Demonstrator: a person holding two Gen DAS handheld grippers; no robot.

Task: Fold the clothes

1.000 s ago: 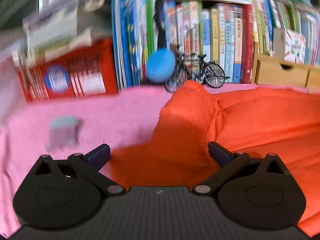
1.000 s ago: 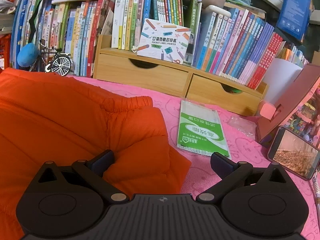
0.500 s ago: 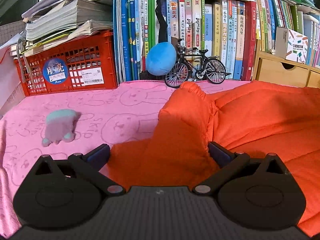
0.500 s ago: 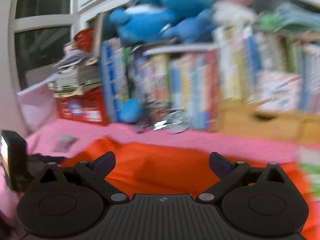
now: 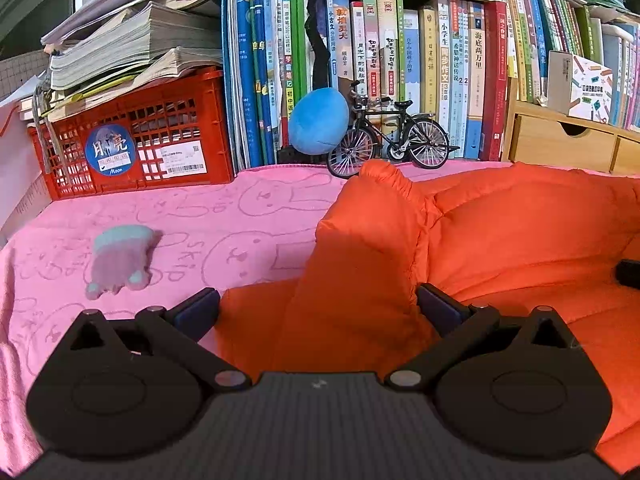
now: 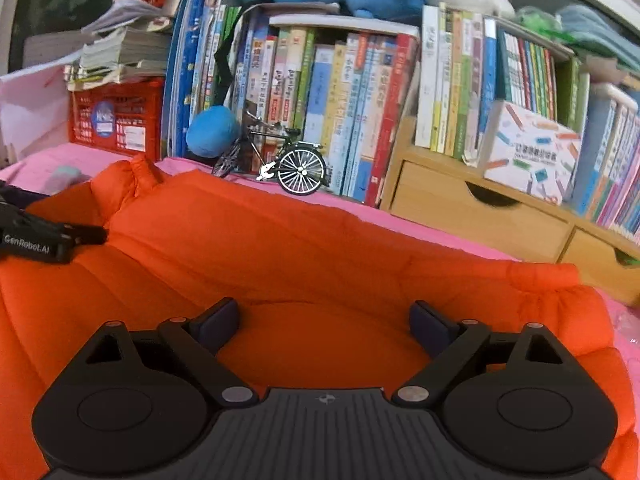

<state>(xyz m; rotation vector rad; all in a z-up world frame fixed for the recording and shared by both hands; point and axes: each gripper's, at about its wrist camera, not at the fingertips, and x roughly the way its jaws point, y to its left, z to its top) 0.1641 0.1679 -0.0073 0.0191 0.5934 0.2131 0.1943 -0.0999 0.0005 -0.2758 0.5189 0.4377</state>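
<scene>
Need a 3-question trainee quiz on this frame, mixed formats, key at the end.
1. True or false: the orange jacket lies on a pink cloth.
2. What stands right of the blue plush ball in the left wrist view? A) model bicycle B) red crate C) phone
3. Fill in: a raised fold of the jacket stands between the pads of the ____ gripper.

Key
1. True.
2. A. The model bicycle stands in front of the books, right of the ball; the red crate is to its left.
3. Left. The left gripper is wide open around the fold. The right gripper hangs over flatter jacket, jaws closing, nothing pinched.
</scene>
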